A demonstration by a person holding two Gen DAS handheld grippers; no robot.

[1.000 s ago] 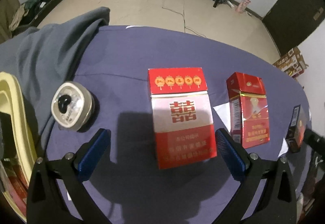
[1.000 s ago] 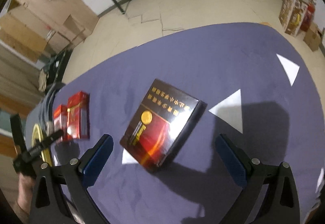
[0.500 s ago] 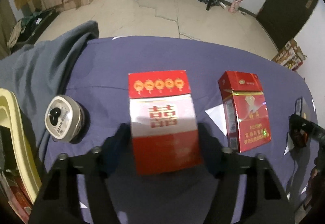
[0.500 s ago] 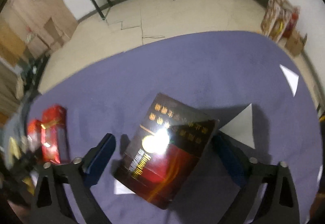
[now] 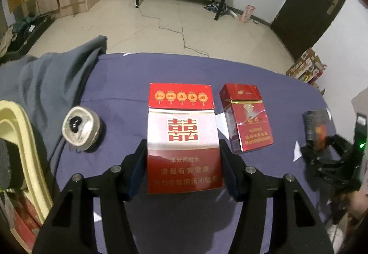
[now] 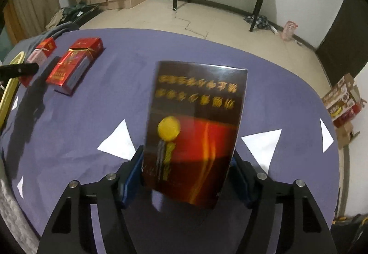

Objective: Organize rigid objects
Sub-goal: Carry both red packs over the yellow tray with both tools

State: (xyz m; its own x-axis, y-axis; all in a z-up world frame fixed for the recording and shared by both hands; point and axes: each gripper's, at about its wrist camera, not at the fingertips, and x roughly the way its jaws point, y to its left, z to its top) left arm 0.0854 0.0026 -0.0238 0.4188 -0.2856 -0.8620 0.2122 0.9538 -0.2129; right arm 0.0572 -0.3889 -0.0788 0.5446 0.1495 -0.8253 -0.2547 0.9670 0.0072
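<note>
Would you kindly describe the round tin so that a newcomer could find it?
On the purple tablecloth, look beside the grey cloth, left of the red-and-white box held by the left gripper. The round silver tin is the only circular item among rectangular packs.

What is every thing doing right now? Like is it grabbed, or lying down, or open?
Left gripper: shut on the red and white box.
Red and white box: gripped by both sides, lid closed.
Right gripper: shut on the dark box.
Dark box: gripped, lifted off the cloth, blurred.
Small red pack: lying flat on the purple cloth, untouched.
Can: standing upright, top open.
Grey garment: draped over the table edge.
</note>
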